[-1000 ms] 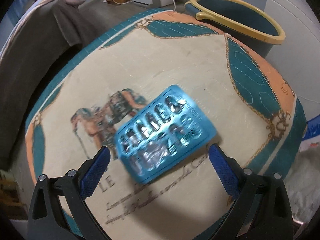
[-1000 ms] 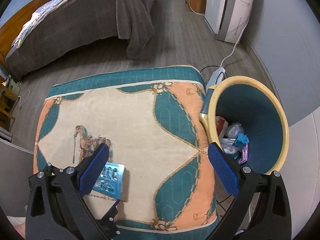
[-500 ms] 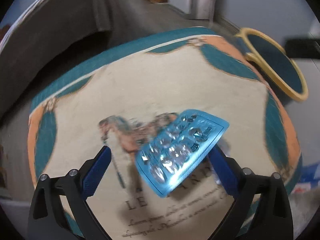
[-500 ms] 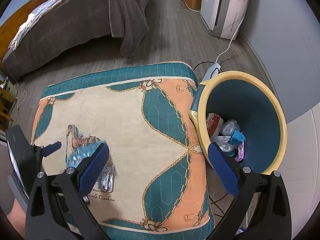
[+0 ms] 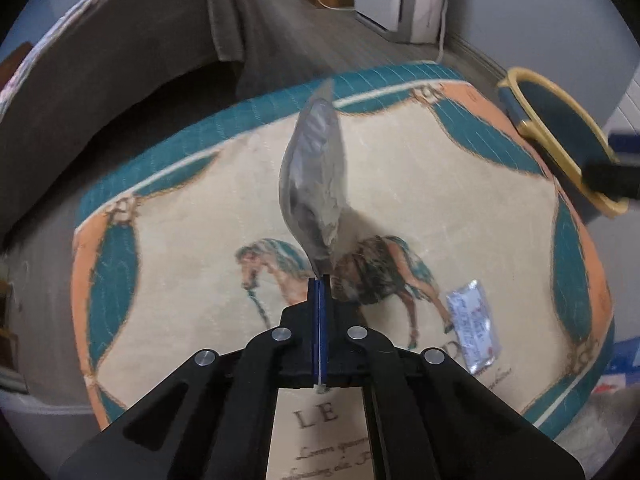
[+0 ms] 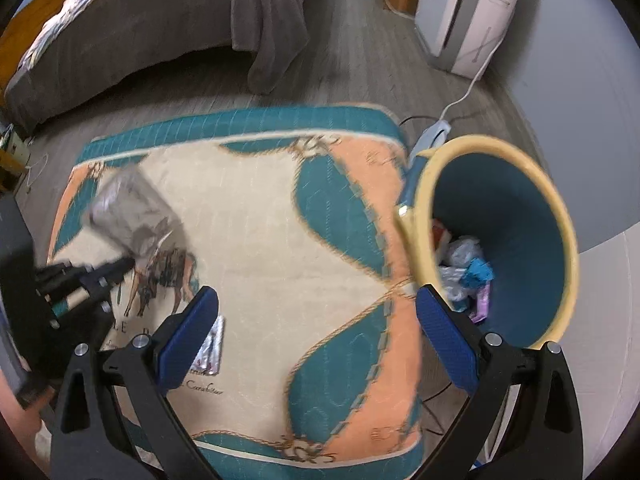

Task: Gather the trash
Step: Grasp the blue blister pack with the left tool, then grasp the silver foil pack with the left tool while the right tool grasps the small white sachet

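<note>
Above the middle of the cushion (image 5: 400,184), the left tongs (image 5: 319,280) are pinched tight on one edge of the blister pack (image 5: 316,184), lifted clear with its silver foil side showing. Near the cushion's front edge lies a small foil sachet (image 5: 472,330). The right tongs (image 6: 316,340) hang wide and hold nothing, beside the trash bin (image 6: 560,216) off the cushion's right edge.

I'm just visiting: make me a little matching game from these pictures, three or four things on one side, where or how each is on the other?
Things:
1. blister pack
2. foil sachet
3. bin
4. right gripper

States:
a. jaws wide apart, holding nothing
b. lying flat on the cushion
c. pinched in the left gripper
d. already holds trash

Pairs: 1-c, 2-b, 3-d, 4-a
</note>
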`<state>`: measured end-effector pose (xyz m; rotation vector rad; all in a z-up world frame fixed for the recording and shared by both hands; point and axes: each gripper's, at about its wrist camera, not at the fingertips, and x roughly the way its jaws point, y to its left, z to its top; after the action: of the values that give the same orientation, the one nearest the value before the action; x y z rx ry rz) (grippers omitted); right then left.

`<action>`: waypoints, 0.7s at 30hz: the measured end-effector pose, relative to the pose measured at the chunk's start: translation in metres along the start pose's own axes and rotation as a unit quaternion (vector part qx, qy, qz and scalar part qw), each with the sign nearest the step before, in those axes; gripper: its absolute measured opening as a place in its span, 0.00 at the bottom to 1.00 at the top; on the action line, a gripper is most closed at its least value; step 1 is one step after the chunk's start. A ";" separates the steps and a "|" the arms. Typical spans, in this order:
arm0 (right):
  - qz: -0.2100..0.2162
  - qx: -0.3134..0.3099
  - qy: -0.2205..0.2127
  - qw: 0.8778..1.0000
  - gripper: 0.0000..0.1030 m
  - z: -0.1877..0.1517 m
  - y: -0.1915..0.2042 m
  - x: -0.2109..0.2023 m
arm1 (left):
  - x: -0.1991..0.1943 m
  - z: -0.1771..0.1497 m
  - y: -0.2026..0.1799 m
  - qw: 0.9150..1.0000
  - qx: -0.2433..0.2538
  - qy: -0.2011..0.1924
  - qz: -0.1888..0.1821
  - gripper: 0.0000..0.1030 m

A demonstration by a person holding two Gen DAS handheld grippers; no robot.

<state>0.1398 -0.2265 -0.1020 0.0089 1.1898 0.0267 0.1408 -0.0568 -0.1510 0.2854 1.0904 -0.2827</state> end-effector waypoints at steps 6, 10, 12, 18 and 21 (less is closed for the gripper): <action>0.052 -0.010 0.045 0.998 0.90 -0.018 0.034 0.030 | -0.007 0.007 0.020 0.999 -0.036 -0.017 -0.018 0.01; 0.070 -0.032 0.080 0.994 0.76 -0.030 0.061 0.050 | -0.011 0.006 0.026 0.999 -0.040 -0.023 -0.022 0.01; 0.076 -0.039 0.089 0.992 0.60 -0.034 0.072 0.056 | -0.008 0.007 0.027 0.999 -0.038 -0.022 -0.022 0.01; 0.062 -0.062 0.098 0.991 0.09 -0.040 0.087 0.062 | -0.011 0.004 0.034 0.999 -0.041 -0.020 -0.029 0.01; 0.078 -0.040 0.081 0.993 0.00 -0.026 0.077 0.049 | -0.017 0.006 0.035 0.998 -0.046 -0.030 -0.037 0.00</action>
<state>0.1321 -0.1488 -0.1553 0.0301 1.3484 0.2150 0.1513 -0.0251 -0.1296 0.1535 1.0530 -0.3049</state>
